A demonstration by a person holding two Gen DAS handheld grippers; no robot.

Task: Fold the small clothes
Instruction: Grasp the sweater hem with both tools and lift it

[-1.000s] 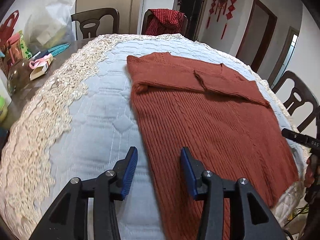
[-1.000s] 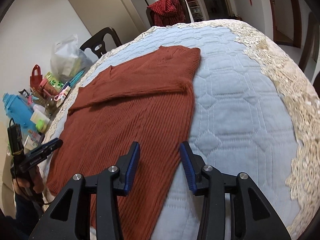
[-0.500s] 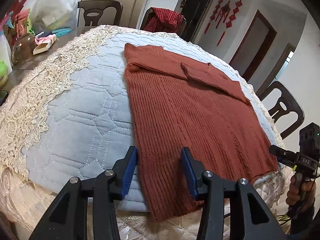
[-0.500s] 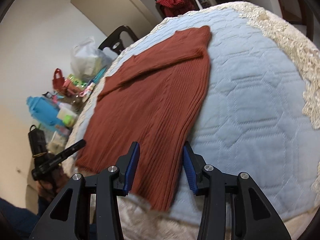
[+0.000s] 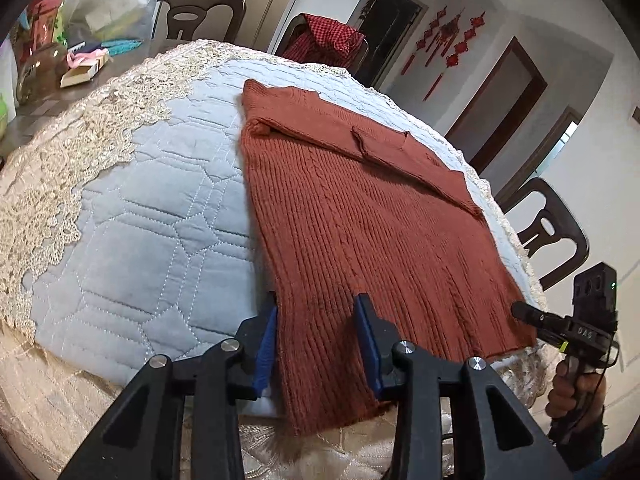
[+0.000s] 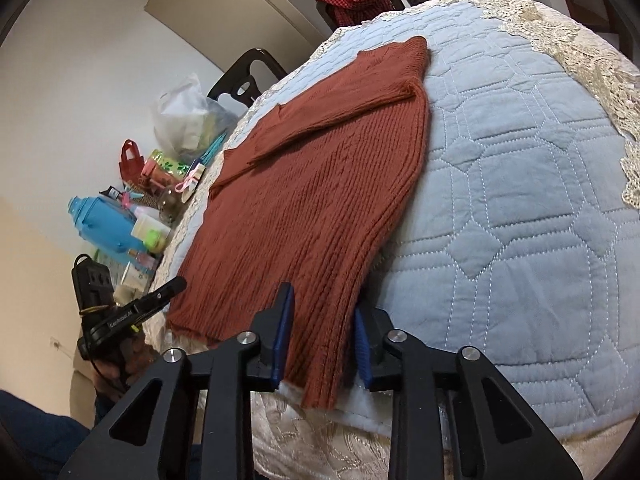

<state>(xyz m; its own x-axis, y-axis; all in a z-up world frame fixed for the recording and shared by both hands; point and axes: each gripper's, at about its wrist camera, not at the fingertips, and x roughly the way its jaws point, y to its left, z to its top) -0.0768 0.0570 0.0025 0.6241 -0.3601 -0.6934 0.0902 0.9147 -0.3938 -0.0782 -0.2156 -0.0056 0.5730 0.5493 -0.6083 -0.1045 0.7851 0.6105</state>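
A rust-red ribbed knit sweater [image 5: 360, 208] lies flat on a blue quilted cloth, sleeves folded across its chest, hem hanging over the near table edge; it also shows in the right wrist view [image 6: 320, 208]. My left gripper [image 5: 316, 340] is open, its blue-padded jaws astride the hem's left corner. My right gripper [image 6: 320, 332] is open, its jaws astride the hem's right corner. Each gripper shows in the other's view: the right gripper [image 5: 560, 328] and the left gripper [image 6: 132, 312].
The blue quilted cloth [image 5: 152, 216] with a lace border [image 5: 60, 184] covers the table. Bags, a jar and boxes [image 5: 60, 48] crowd the far left; a blue bottle [image 6: 104, 228] stands among the clutter. Dark chairs [image 5: 552, 236] ring the table, one draped with red checked cloth [image 5: 332, 36].
Both grippers have drawn back and dropped to the near table edge. Each now has a hem corner of the sweater between its open jaws.
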